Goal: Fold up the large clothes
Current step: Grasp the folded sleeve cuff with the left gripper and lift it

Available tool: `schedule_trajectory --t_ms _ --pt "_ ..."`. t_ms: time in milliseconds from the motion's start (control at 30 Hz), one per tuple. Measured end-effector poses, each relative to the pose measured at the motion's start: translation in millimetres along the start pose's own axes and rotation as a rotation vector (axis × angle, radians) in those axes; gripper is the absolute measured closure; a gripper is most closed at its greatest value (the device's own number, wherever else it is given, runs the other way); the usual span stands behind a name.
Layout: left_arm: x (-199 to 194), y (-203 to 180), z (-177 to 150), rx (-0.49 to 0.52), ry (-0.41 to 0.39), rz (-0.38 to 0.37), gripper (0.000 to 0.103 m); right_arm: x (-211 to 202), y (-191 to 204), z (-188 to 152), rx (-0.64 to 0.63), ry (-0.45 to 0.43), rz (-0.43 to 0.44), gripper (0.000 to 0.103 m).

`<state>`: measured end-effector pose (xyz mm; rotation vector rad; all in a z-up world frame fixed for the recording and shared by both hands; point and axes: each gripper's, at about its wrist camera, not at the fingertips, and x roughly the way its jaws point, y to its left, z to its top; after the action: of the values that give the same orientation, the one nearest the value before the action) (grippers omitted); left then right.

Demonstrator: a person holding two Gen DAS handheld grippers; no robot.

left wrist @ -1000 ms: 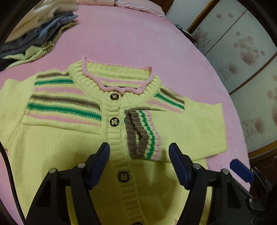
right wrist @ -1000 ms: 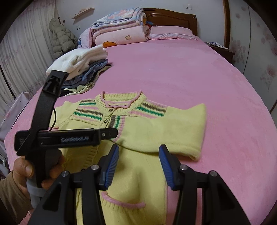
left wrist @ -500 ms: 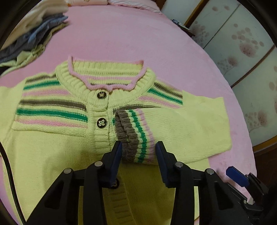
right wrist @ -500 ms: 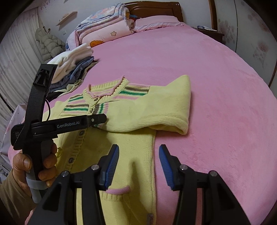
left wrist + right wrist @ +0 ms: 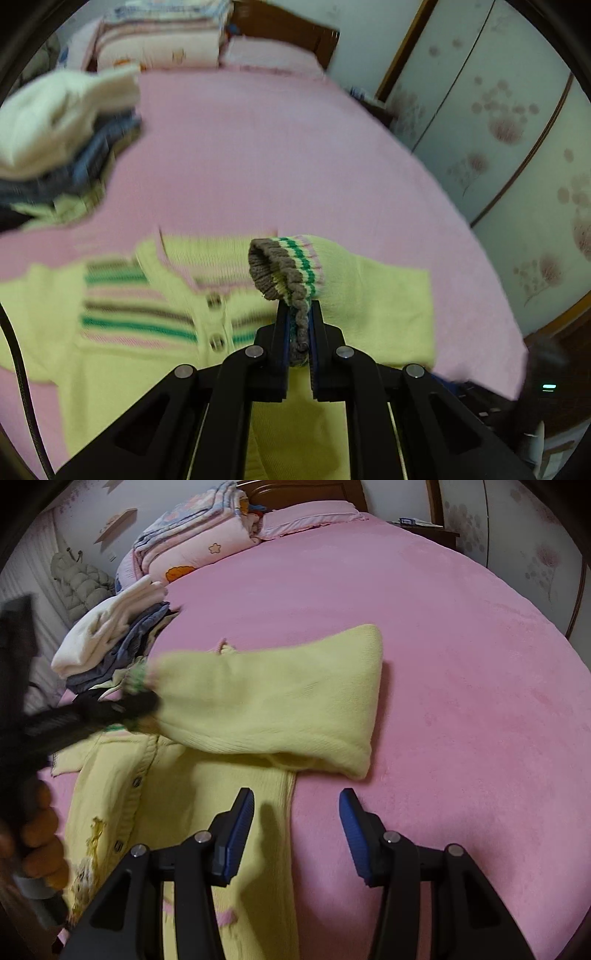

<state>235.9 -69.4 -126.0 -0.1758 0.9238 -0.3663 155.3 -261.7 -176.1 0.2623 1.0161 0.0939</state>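
Observation:
A yellow knit cardigan [image 5: 122,354] with green, brown and pink stripes lies front up on the pink bed [image 5: 258,155]. My left gripper [image 5: 299,325] is shut on the striped cuff [image 5: 284,269] of its sleeve and holds it lifted above the cardigan's chest. In the right wrist view the sleeve [image 5: 273,705] is folded across the cardigan [image 5: 177,812], with the left gripper [image 5: 140,701] blurred at its cuff end. My right gripper [image 5: 295,812] is open and empty, just above the cardigan's side edge below the sleeve fold.
A pile of folded clothes [image 5: 62,133] lies at the left of the bed, also in the right wrist view [image 5: 114,646]. Stacked quilts and a pillow [image 5: 207,542] sit at the headboard. Wardrobe doors [image 5: 517,122] stand to the right of the bed.
My left gripper closed on the striped cuff and lifted it off the cardigan. My right gripper shifted right toward the cardigan's side edge and stayed open.

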Motion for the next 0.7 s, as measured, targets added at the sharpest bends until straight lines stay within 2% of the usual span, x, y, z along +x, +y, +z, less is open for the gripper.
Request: schedule_trajectory --t_ms 133,167,200,233,267,400,533,633,700 --pt "-23 11 19 0.017 -0.056 0.035 0.097 12 -5 16 0.049 -0.011 0.023 0.055" --pt "-26 15 23 0.016 -0.064 0.048 0.097 13 -4 20 0.053 -0.018 0.014 0.06" --pt "-30 21 27 0.012 -0.073 0.058 0.097 15 -3 23 0.051 -0.025 0.001 0.08" --pt "-35 30 30 0.005 -0.08 0.066 0.097 17 -2 27 0.042 -0.018 -0.002 0.09" --pt "-39 35 33 -0.006 -0.085 0.074 0.097 18 0 29 0.034 -0.015 -0.011 0.091" --pt "-45 67 22 -0.053 -0.072 0.12 0.097 13 23 32 -0.072 -0.047 -0.063 0.092" --pt "-27 100 -7 -0.098 0.014 0.163 0.097 18 45 25 -0.193 -0.033 -0.146 0.091" --pt "-9 117 -36 -0.114 0.094 0.196 0.096 23 51 22 -0.235 -0.006 -0.173 0.086" --pt "-1 123 -48 -0.123 0.134 0.202 0.095 24 53 19 -0.246 0.009 -0.179 0.074"
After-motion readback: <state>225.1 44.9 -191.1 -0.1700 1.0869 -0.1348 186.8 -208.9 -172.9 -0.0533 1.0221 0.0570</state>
